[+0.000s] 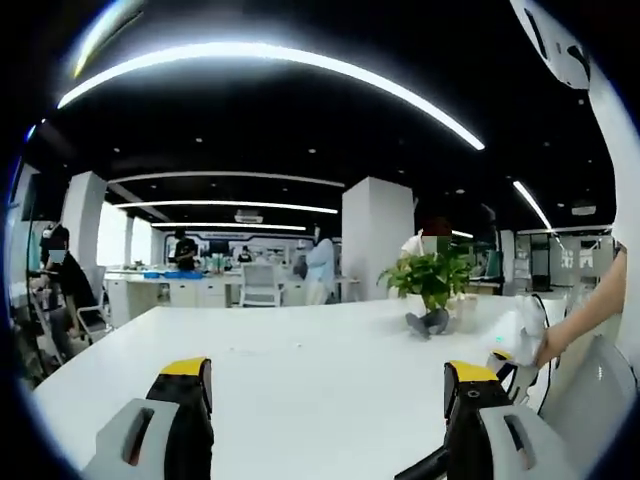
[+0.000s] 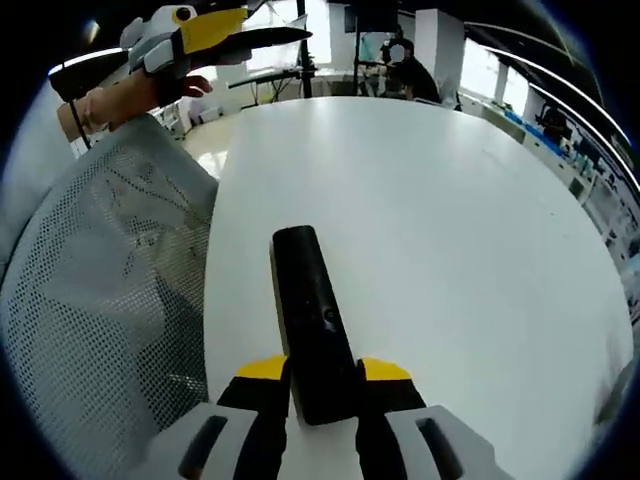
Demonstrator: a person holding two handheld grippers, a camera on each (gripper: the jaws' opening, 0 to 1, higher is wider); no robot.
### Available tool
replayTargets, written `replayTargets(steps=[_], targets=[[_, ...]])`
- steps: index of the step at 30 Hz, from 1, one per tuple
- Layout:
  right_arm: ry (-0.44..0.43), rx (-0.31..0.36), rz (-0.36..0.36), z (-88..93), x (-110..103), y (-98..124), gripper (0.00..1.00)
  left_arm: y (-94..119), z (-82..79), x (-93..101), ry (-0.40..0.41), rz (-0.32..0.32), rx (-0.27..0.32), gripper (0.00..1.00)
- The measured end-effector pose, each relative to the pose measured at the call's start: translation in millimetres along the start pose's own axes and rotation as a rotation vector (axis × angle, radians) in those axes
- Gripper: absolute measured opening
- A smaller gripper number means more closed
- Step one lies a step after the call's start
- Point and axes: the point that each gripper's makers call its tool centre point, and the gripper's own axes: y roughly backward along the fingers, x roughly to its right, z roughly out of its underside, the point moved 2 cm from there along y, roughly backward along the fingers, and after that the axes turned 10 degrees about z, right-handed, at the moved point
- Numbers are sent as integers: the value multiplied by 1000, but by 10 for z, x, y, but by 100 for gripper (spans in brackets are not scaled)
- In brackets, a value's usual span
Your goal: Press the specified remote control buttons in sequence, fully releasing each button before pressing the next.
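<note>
White and wide, the glossy tabletop (image 2: 430,230) runs under both my tools in an open-plan office. Nearest in the right gripper view, my right hand-held gripper (image 2: 325,385) has its yellow-tipped jaws closed against the sides of the slim black rectangular remote control (image 2: 310,320), which lies lengthwise on the tabletop near the edge, its far end pointing away from me; its buttons are too faint to pick out. Just left of it is the grey mesh back of a chair (image 2: 100,300), and further up that view my left hand-held gripper (image 2: 215,35) is lifted in the air. In the left gripper view that tool's jaws stand wide apart with nothing between them (image 1: 330,385), over bare tabletop. Beyond sits a small green potted plant (image 1: 432,280), then desks and people at the back. My worry: the raised left tool is far from the remote and not looking at it, so I judge a blind descent could strike the wrong button or skid the remote off the nearby edge.
</note>
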Motion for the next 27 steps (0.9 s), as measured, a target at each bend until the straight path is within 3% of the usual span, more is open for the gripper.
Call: replayTargets(steps=[9,27], targets=[[7,-29,16,-24,315,-70,22,-47,-27,7,-48,21,-37,100],[59,-103,38,-30,1004,-213,22,-10,43,-32,-35,24,-72,98]])
